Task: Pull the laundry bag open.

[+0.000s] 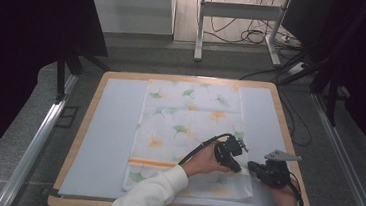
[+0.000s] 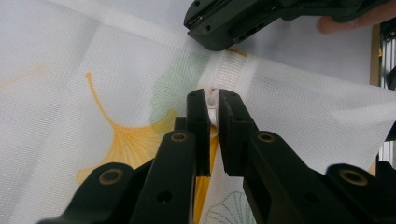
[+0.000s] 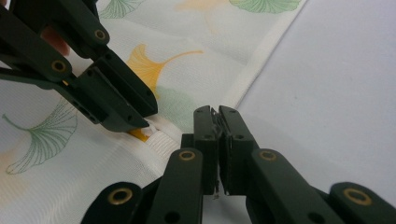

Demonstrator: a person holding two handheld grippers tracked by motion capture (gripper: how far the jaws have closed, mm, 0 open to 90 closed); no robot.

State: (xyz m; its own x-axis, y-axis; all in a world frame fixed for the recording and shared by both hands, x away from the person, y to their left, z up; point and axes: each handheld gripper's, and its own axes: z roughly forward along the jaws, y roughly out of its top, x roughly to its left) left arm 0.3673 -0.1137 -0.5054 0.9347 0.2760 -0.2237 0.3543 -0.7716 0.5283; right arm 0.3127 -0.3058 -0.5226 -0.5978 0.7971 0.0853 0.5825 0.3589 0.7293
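A white cloth (image 1: 189,118) printed with green and orange ginkgo leaves lies flat on a pale blue mat (image 1: 108,126). Near its right hem, toward the front, my left gripper (image 1: 238,167) is shut on a small raised fold of the cloth (image 2: 93,56). The fold stands pinched between the pads of the left gripper (image 2: 212,100). My right gripper (image 1: 251,165) meets it tip to tip from the right. In the right gripper view its jaws (image 3: 215,114) are together at the hem, with a thin pale sliver of cloth (image 3: 196,32) between them. The left gripper (image 3: 140,123) sits just beside.
The mat (image 3: 336,93) covers a wooden table (image 1: 83,129) and lies bare to the left and right of the cloth. An orange stripe (image 1: 150,163) crosses the cloth near the front. Metal rails, a stand and cables lie on the floor beyond the table.
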